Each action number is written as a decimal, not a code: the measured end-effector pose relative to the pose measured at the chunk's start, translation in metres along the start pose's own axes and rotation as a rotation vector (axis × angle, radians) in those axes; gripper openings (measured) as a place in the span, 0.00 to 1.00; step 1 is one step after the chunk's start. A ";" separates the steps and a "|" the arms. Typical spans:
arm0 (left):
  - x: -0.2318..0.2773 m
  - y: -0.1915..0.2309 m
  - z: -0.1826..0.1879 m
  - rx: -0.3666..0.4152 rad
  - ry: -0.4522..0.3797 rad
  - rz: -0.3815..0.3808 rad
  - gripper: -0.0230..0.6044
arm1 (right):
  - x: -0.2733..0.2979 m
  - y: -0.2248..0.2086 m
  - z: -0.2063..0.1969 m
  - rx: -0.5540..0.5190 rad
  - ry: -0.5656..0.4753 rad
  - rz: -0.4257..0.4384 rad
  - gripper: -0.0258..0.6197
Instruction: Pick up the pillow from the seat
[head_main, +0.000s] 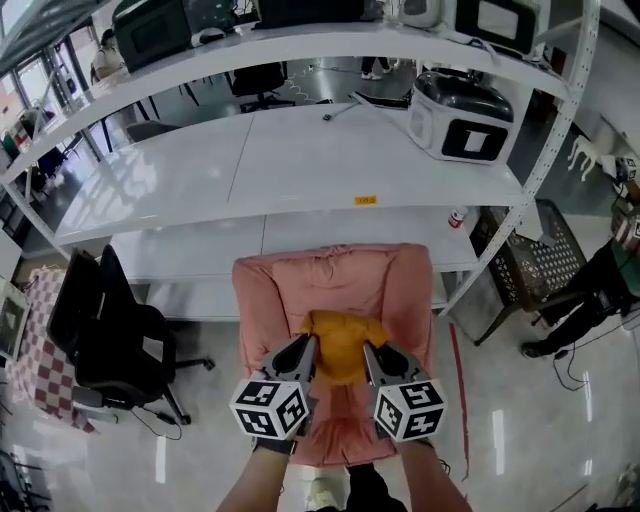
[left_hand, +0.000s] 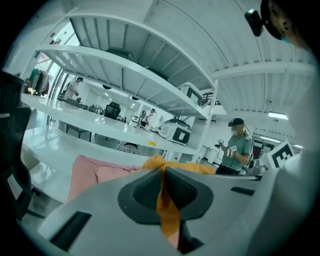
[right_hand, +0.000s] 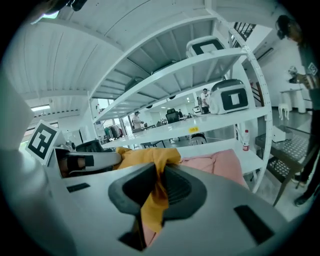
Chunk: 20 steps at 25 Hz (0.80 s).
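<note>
I am pinching the yellow pillow (head_main: 340, 345) with both tools. My left gripper (head_main: 306, 352) is clamping its jaws on a fold of fabric at the pillow's left edge, and my right gripper (head_main: 373, 356) is gripping the right edge the same way. The pillow is running crosswise between them, just ahead of the tips, so neither hand is nearer. It is hanging over the pink armchair (head_main: 262, 300) and, I judge, clear of the seat. A small yellow label (head_main: 366, 200) on the white shelf (head_main: 300, 150) is showing print too small to read.
</note>
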<state>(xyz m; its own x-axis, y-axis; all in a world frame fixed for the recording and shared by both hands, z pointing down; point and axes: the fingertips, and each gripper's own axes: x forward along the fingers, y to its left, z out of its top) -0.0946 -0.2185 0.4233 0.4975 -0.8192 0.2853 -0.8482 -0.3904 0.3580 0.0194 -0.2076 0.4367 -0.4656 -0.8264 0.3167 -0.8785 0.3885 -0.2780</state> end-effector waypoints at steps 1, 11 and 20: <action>-0.006 -0.005 0.008 0.008 -0.012 -0.004 0.08 | -0.005 0.004 0.008 -0.010 -0.012 0.001 0.10; -0.059 -0.044 0.078 0.038 -0.122 -0.053 0.08 | -0.051 0.042 0.082 -0.095 -0.127 0.007 0.11; -0.093 -0.071 0.121 0.064 -0.200 -0.087 0.08 | -0.083 0.066 0.128 -0.152 -0.213 0.009 0.11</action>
<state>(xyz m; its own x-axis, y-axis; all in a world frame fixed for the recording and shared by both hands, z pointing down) -0.1024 -0.1653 0.2641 0.5291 -0.8455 0.0715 -0.8165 -0.4843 0.3143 0.0136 -0.1656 0.2762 -0.4545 -0.8836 0.1127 -0.8880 0.4395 -0.1352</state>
